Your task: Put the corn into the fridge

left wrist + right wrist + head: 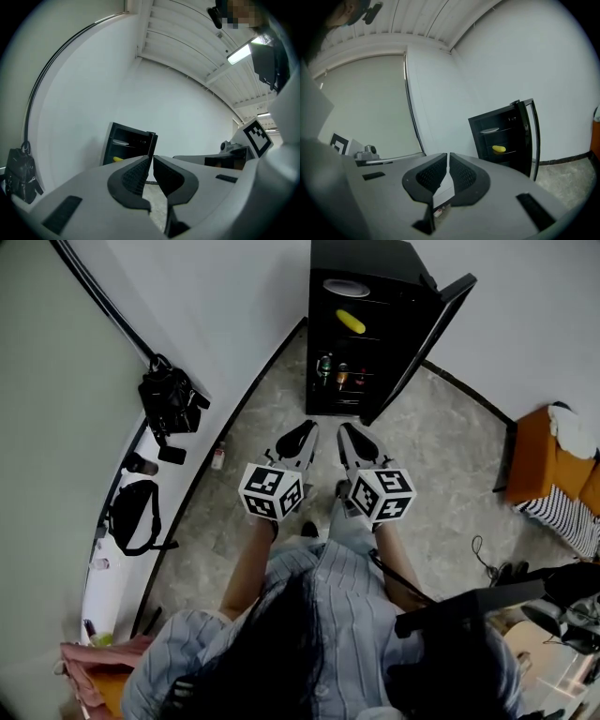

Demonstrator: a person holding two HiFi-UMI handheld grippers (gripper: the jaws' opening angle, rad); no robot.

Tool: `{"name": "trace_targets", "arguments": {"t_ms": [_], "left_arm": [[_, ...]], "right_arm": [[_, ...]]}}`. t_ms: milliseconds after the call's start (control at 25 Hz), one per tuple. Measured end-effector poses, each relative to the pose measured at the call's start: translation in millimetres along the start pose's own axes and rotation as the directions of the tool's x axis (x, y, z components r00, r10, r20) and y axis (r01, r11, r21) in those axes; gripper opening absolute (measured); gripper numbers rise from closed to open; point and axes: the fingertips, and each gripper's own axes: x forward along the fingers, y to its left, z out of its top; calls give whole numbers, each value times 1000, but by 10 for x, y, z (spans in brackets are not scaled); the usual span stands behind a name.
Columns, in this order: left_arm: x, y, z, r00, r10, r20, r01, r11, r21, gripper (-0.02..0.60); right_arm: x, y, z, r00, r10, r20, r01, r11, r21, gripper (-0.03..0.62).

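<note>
A black mini fridge stands against the far wall with its door swung open to the right. The yellow corn lies on a middle shelf, also seen as the corn in the right gripper view and partly as the corn in the left gripper view. My left gripper and right gripper hover side by side over the floor, a short way in front of the fridge. Both point at it. Each is shut with nothing between its jaws, as with the left gripper and the right gripper.
A white plate sits on the top shelf and drink bottles on a lower one. Black bags rest on a white ledge at the left. A small bottle stands on the floor. Orange furniture and cables lie to the right.
</note>
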Motion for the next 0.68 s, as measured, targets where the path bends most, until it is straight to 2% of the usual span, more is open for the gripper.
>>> {"name": "trace_targets", "arguments": {"t_ms": [480, 680], "left_arm": [[-19, -146, -25, 1000, -19, -9, 19, 1000, 15, 40], [-114, -59, -36, 1000, 19, 0, -19, 1000, 12, 40]], "right_arm": [[-54, 4, -31, 1000, -11, -7, 11, 1000, -25, 29], [11, 66, -132, 999, 14, -31, -15, 999, -33, 29]]}}
